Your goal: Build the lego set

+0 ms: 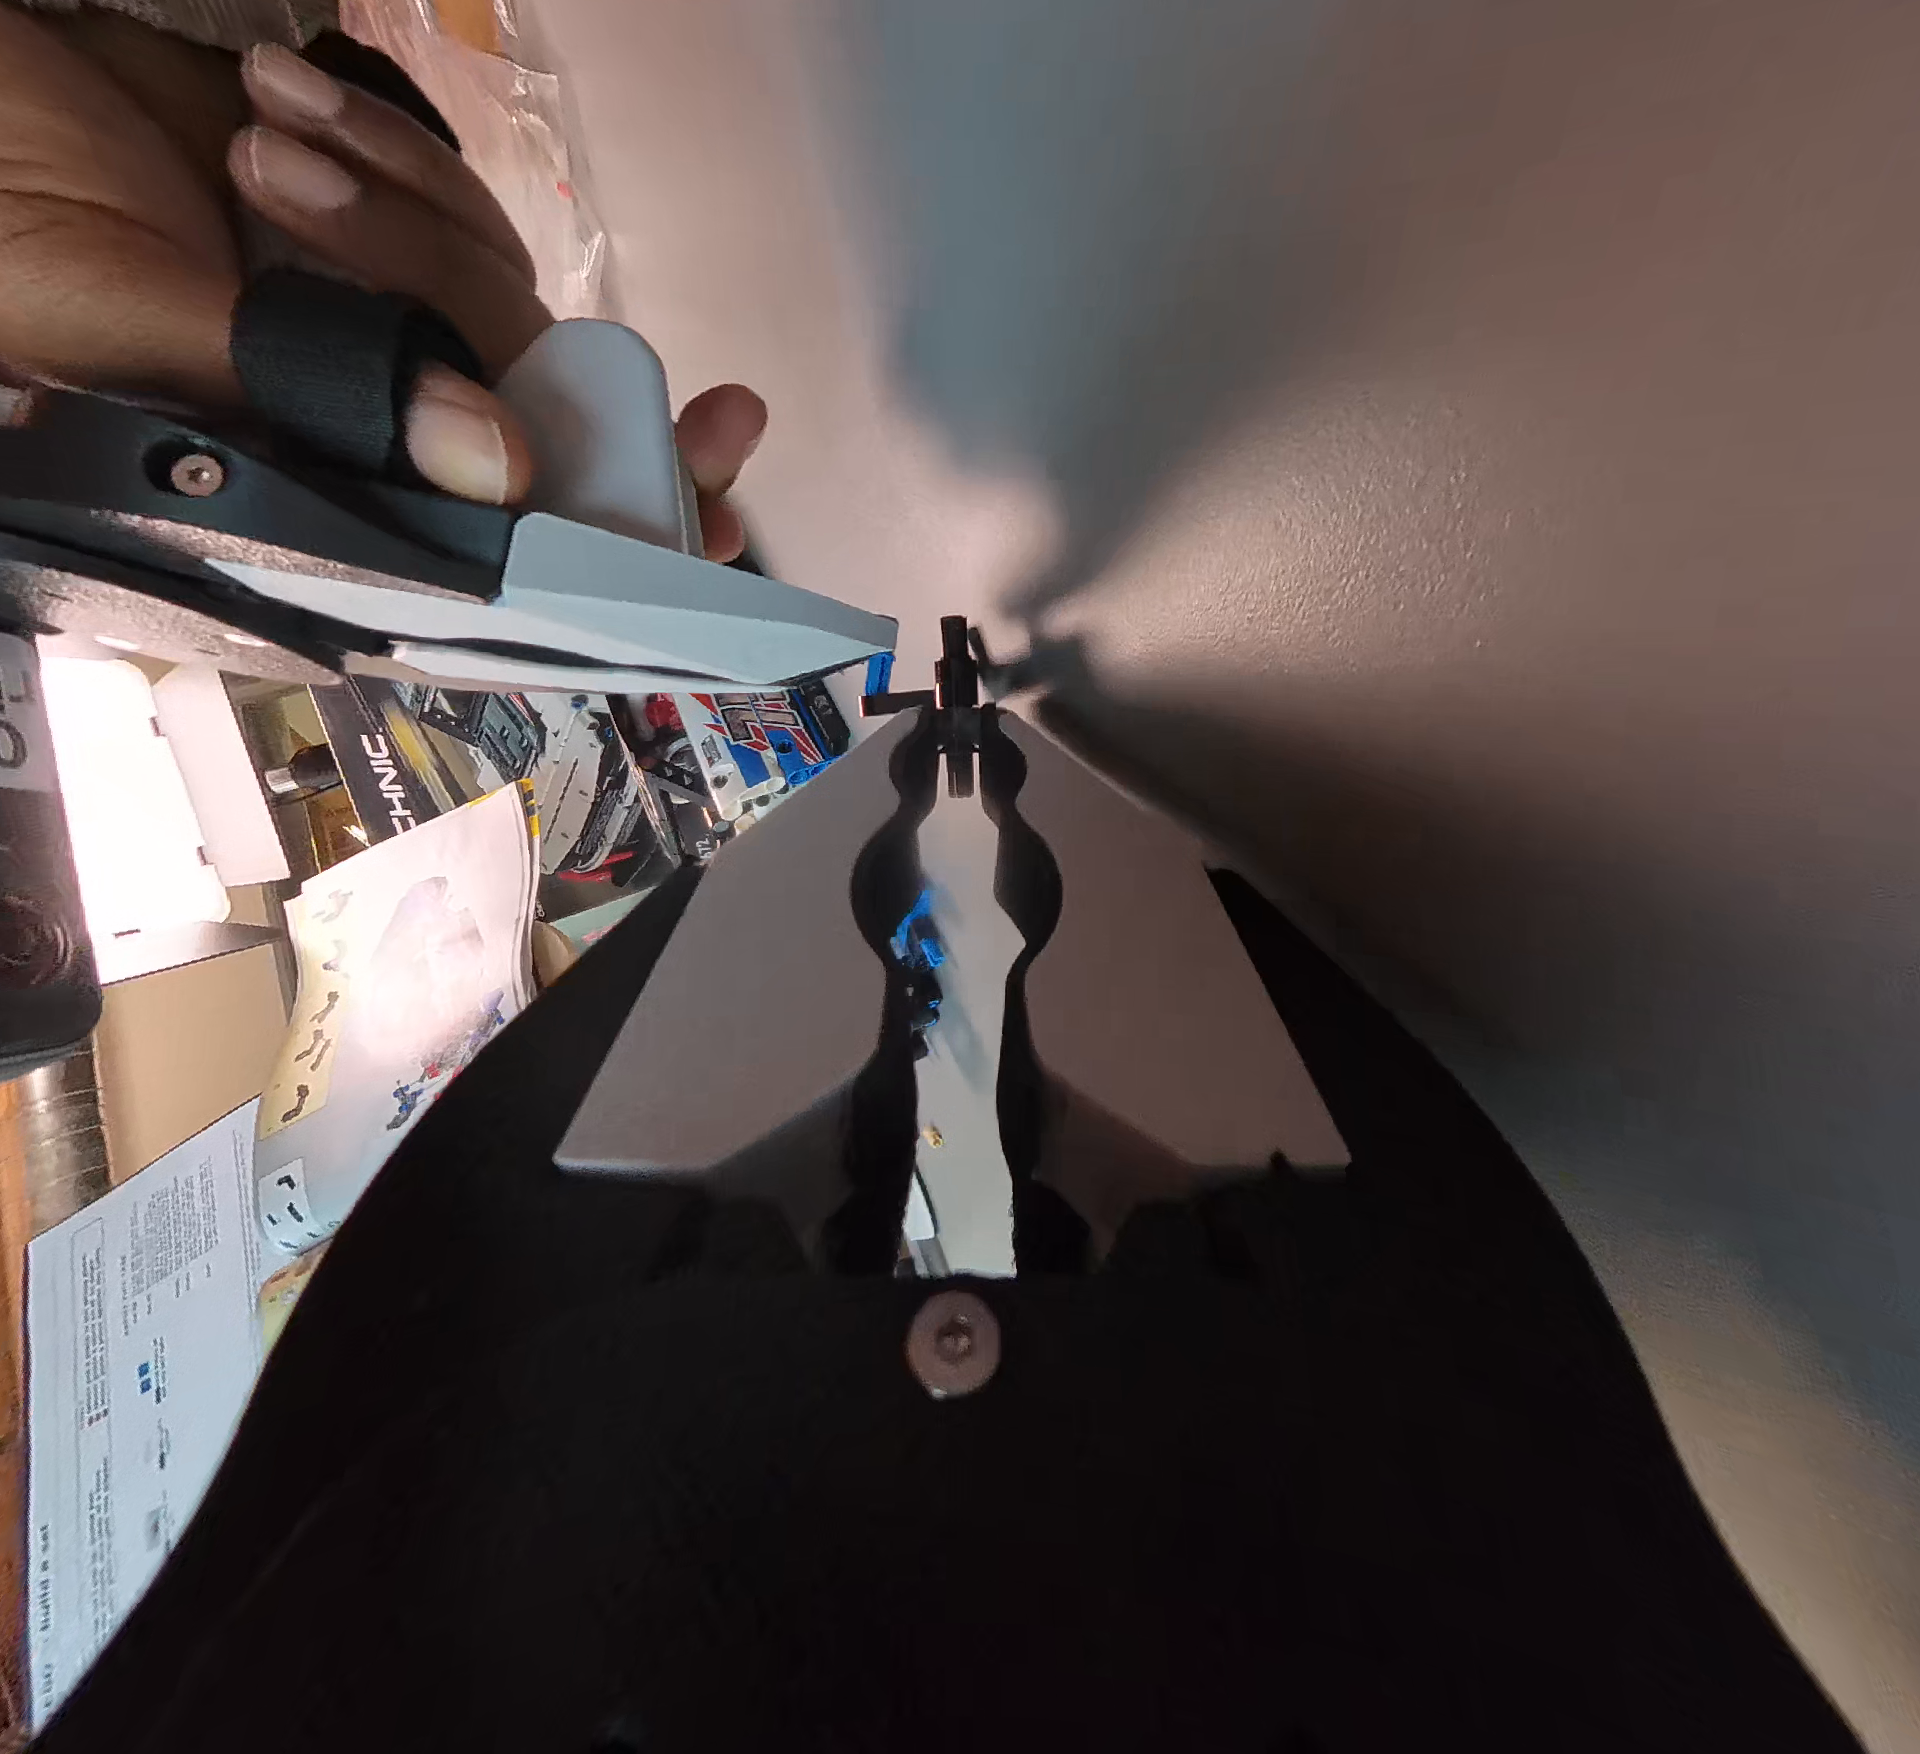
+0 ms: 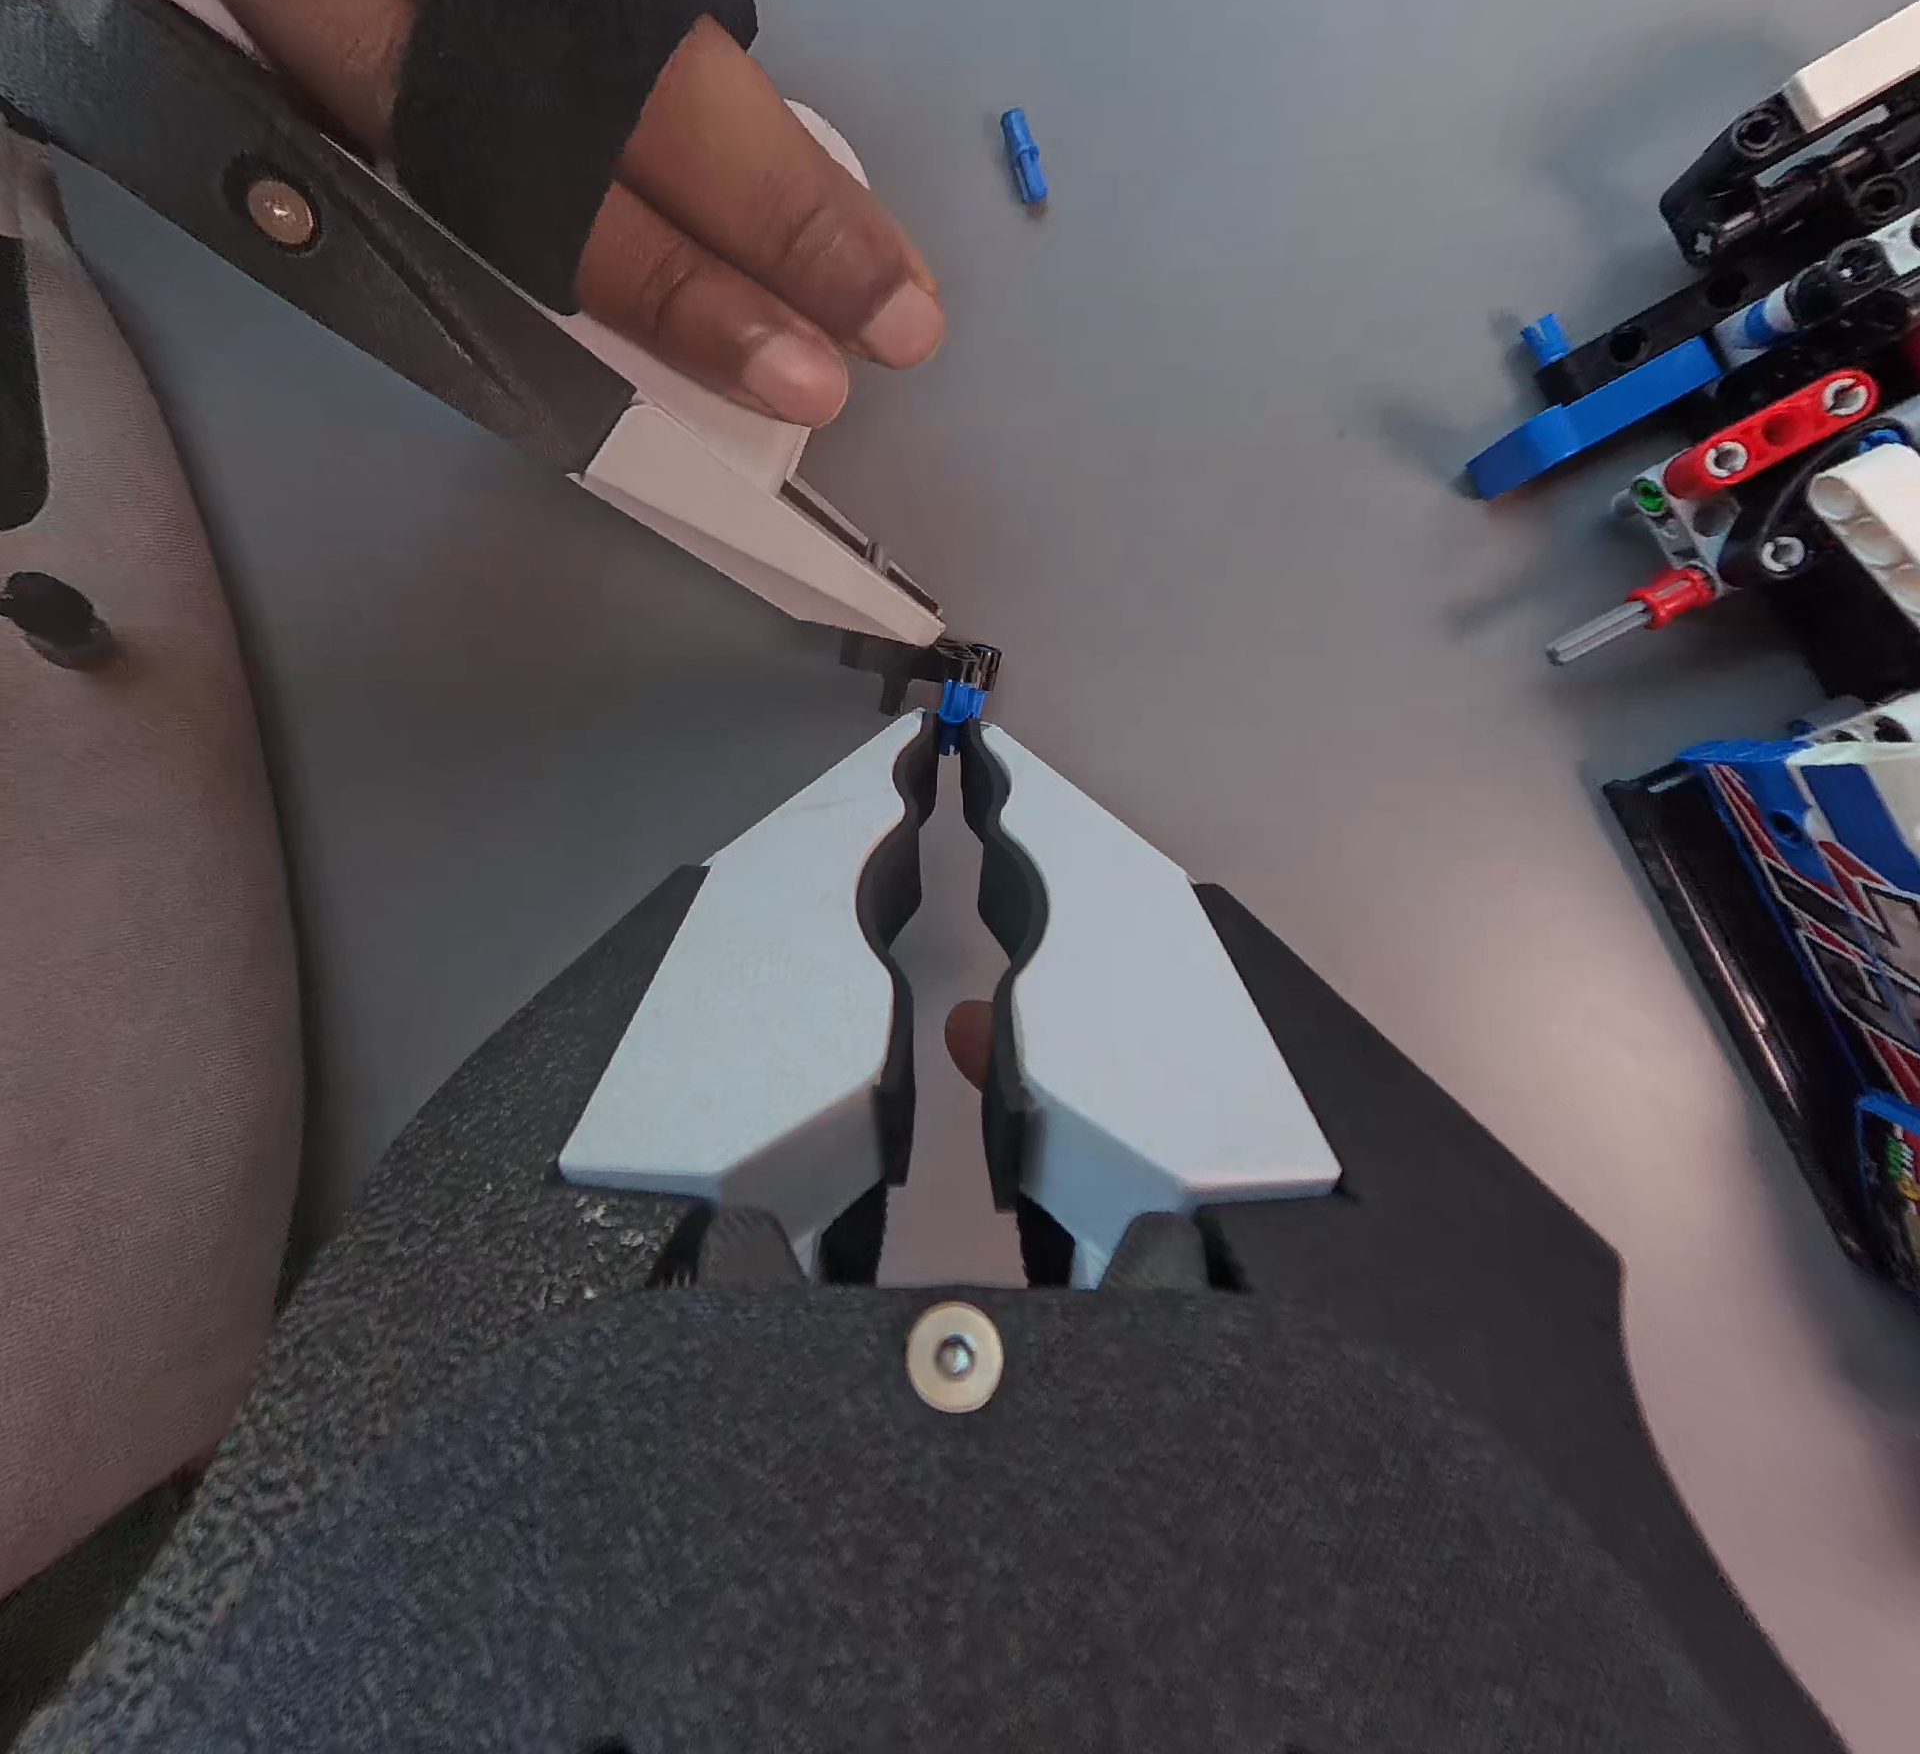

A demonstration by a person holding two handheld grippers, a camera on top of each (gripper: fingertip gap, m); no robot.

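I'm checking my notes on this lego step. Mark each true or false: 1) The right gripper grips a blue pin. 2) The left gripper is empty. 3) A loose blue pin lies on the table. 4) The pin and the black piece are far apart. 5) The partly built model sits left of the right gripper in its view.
1) The right gripper grips a blue pin: true.
2) The left gripper is empty: false, it is shut on a black piece.
3) A loose blue pin lies on the table: true.
4) Far apart: false, they meet.
5) Model on the left: false, it sits at the right edge.
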